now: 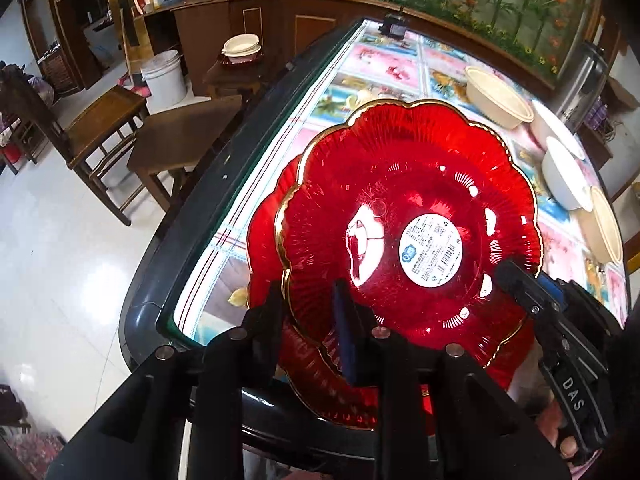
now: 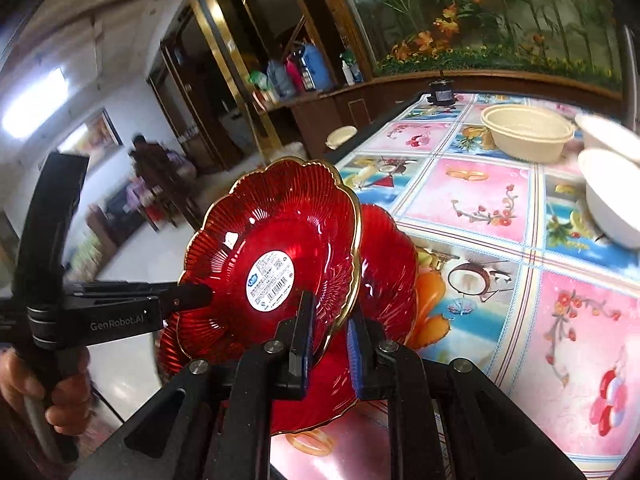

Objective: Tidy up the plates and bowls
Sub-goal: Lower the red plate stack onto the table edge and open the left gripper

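A red scalloped plate with a gold rim and a white sticker point(image 1: 400, 184) point(image 2: 256, 232) is held tilted above a second red plate point(image 1: 268, 232) point(image 2: 388, 248) that lies at the table's near corner. My right gripper point(image 2: 330, 320) point(image 1: 508, 276) is shut on the upper plate's rim. My left gripper point(image 1: 310, 308) point(image 2: 200, 296) straddles the opposite rim. Its jaws stand a little apart, and the blue pad is clear of the plate wall.
The table point(image 2: 480, 200) has a flowered cloth under glass. Cream bowls point(image 1: 496, 96) point(image 2: 524, 132) and white bowls point(image 1: 564, 176) point(image 2: 616, 196) stand at its far right. Wooden chairs point(image 1: 180, 136), a white bucket point(image 1: 164, 76) and a stool with dishes point(image 1: 242, 46) are on the left. A person point(image 2: 148, 160) is in the background.
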Demonstrator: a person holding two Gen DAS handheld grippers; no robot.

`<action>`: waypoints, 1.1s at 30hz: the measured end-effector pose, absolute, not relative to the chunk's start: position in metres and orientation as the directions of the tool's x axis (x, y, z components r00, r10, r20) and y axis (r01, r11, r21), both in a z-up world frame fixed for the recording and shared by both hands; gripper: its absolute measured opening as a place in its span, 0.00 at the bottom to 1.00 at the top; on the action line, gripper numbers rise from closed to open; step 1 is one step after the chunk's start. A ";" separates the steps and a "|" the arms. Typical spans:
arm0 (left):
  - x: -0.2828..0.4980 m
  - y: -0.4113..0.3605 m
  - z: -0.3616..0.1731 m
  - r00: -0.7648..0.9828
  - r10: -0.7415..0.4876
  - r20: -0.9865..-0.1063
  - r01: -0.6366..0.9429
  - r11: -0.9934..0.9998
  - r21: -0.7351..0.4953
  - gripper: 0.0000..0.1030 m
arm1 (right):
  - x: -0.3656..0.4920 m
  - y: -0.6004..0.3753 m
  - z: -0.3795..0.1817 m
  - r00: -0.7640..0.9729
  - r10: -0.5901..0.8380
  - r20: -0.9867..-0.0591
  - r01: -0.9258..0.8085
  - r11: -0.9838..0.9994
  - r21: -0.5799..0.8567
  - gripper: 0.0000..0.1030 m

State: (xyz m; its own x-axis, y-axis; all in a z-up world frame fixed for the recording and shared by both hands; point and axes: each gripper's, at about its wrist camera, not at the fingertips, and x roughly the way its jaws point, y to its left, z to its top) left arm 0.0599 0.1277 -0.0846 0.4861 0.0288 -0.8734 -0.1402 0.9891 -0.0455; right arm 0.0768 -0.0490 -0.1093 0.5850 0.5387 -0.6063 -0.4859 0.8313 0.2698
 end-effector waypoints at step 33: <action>0.042 0.027 -0.022 0.708 -0.009 -0.706 0.064 0.997 0.052 0.79 | 0.080 -0.183 -0.075 0.853 0.298 -0.428 -0.207 0.947 0.246 0.72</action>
State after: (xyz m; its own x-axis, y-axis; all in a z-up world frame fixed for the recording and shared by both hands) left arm 0.0420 0.0265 -0.0217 0.7081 -0.0089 -0.7061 0.0640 0.9966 0.0516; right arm 0.0796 -0.1829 -0.0749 0.8534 0.2980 -0.4277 -0.2071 0.9468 0.2464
